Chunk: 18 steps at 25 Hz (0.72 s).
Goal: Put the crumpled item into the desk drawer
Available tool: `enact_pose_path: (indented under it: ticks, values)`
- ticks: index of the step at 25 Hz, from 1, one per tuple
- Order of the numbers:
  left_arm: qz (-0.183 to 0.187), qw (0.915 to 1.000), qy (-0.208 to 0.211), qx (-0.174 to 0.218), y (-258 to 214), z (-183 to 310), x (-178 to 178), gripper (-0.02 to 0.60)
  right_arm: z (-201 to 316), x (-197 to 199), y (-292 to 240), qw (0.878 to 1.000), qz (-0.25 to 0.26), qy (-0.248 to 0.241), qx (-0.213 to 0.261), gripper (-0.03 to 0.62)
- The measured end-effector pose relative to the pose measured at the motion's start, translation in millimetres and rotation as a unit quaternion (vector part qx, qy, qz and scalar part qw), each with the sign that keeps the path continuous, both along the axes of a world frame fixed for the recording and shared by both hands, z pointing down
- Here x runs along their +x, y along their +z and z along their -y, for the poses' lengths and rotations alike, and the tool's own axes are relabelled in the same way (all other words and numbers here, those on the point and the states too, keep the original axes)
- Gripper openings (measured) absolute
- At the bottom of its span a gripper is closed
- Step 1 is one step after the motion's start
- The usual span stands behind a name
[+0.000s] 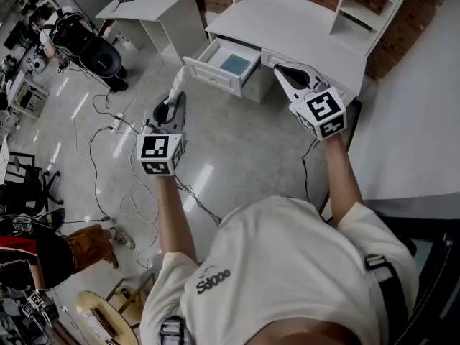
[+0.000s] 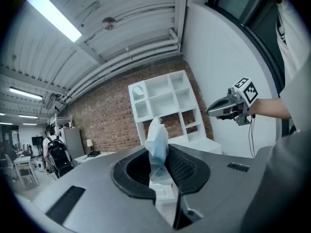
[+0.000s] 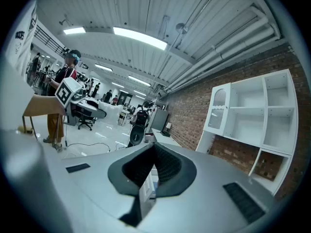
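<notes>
My left gripper (image 1: 175, 96) hangs over the floor, left of the desk, shut on a crumpled white item (image 1: 176, 83) that sticks up past its tips. In the left gripper view the crumpled item (image 2: 157, 142) stands pinched between the dark pads of the left gripper (image 2: 156, 154). The white desk (image 1: 287, 27) has its drawer (image 1: 212, 77) pulled open, and a pale blue bottom shows inside. To the right of the drawer, my right gripper (image 1: 277, 67) hovers by the desk's front edge. In its own view the right gripper (image 3: 154, 148) holds nothing and its jaws meet at the tips.
A white shelf hutch (image 1: 366, 6) stands on the desk's right end. A second white desk (image 1: 154, 6) and a black chair (image 1: 97, 52) are at the back left. Cables (image 1: 108, 131) trail over the floor. A white partition (image 1: 417, 121) runs along the right.
</notes>
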<state>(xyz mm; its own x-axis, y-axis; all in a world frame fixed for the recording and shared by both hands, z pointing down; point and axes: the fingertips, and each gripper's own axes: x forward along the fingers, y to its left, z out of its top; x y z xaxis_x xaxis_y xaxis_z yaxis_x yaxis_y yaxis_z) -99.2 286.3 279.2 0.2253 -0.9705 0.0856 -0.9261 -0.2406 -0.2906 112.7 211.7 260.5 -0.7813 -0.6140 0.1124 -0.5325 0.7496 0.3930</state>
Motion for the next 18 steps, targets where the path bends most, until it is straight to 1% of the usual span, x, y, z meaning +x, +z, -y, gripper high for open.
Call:
enact_pose_path:
  ticks: [3,5,8,13,15,18]
  values:
    - [0.002,0.9999,-0.01,0.001,1.1,-7.5,-12.7,0.074,-5.6,-7.4,2.7,1.0,0.002,-0.002,-0.004,-0.005]
    - [0.002,0.9999,-0.016,-0.001,1.5,-13.0,-22.6,0.074,-9.9,-12.3,2.4,1.0,0.016,-0.004,-0.012,-0.005]
    - [0.003,0.9999,-0.016,-0.004,4.8,-20.1,-34.3,0.074,-15.4,-20.9,3.6,0.999,0.031,-0.007,-0.025,-0.005]
    - [0.003,0.9998,-0.014,-0.012,14.9,-32.2,-58.3,0.074,-24.7,-47.3,8.5,0.998,0.045,-0.006,-0.036,-0.005]
    - [0.004,0.9998,-0.016,-0.014,19.1,-37.3,-68.4,0.074,-31.3,-55.3,11.1,0.998,0.044,-0.009,-0.044,-0.005]
    - [0.016,0.9996,-0.013,-0.021,27.3,-35.8,-77.4,0.074,-33.8,-61.4,20.3,0.998,0.035,-0.008,-0.054,-0.005]
